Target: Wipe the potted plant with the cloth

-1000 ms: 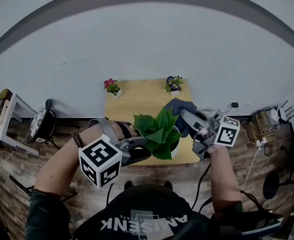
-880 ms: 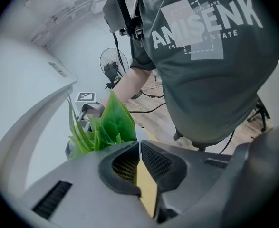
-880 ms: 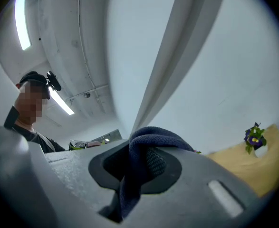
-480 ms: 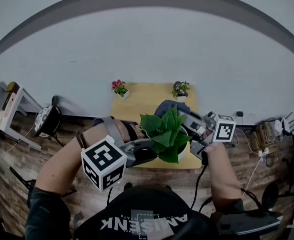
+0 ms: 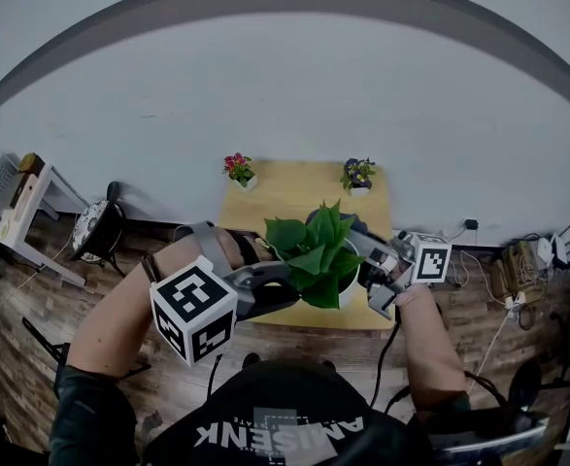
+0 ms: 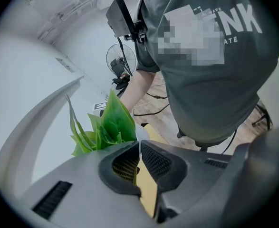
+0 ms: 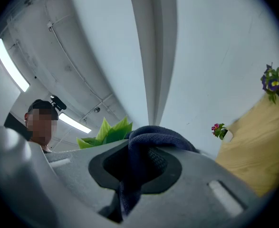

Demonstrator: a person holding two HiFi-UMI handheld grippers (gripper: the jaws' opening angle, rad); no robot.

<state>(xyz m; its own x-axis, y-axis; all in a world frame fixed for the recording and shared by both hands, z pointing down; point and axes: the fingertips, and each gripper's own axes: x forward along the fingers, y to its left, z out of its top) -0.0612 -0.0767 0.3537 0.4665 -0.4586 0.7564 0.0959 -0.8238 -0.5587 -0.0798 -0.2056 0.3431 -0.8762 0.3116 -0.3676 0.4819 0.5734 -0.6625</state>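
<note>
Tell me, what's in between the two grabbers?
The potted plant: in the head view it sits between the left gripper, which pinches its greenery, and the right gripper, which holds the cloth.

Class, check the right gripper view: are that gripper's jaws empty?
No, the right gripper has a dark blue cloth bunched between its jaws, which are closed on it.

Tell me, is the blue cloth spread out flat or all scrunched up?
Scrunched up. The cloth bulges in a thick fold out of the right gripper, whose jaws pinch it. No part of it lies flat.
</note>
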